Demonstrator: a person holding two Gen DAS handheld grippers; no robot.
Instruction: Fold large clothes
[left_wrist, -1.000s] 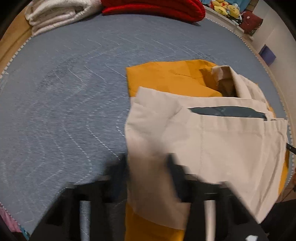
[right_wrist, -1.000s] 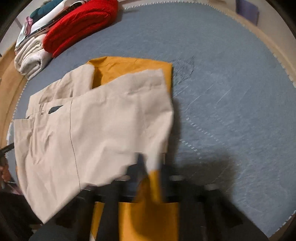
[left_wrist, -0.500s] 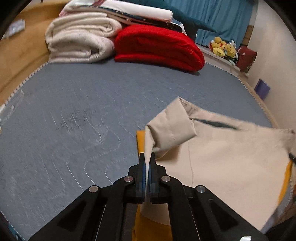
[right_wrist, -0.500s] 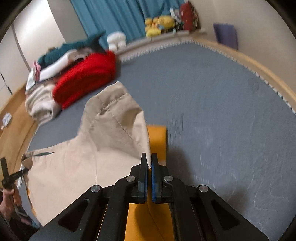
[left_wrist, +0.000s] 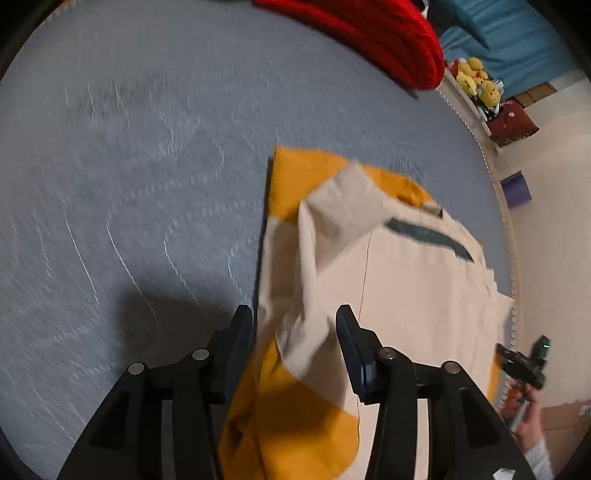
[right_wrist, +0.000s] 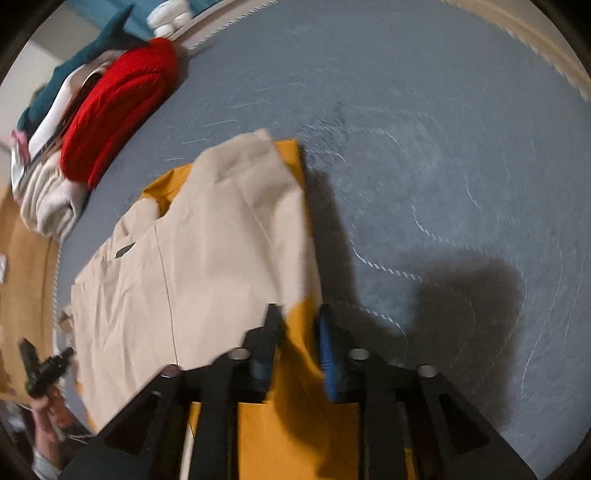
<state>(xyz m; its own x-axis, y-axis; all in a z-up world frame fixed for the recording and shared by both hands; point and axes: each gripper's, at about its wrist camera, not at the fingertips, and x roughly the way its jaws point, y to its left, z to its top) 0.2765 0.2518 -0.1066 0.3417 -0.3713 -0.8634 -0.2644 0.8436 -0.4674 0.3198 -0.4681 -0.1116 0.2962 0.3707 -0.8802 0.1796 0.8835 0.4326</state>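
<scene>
A large garment, beige outside (left_wrist: 417, 295) with an orange lining (left_wrist: 306, 417), lies folded on the grey quilted bed cover (left_wrist: 129, 184). It also shows in the right wrist view (right_wrist: 207, 280), orange part (right_wrist: 295, 417) nearest. My left gripper (left_wrist: 295, 325) is open just above the garment's near left edge, with beige cloth lying loose between the fingers. My right gripper (right_wrist: 297, 317) is open above the garment's near right edge, nothing held.
A red folded blanket (left_wrist: 369, 33) and a pile of folded laundry (right_wrist: 48, 192) lie at the far end of the bed. Plush toys (left_wrist: 476, 81) sit on a ledge. The bed's piped edge (left_wrist: 506, 229) runs along the right.
Half a second ago both grippers were shut on the beige cloth and held it raised. Now both are open and the cloth has dropped flat over the orange layer.
</scene>
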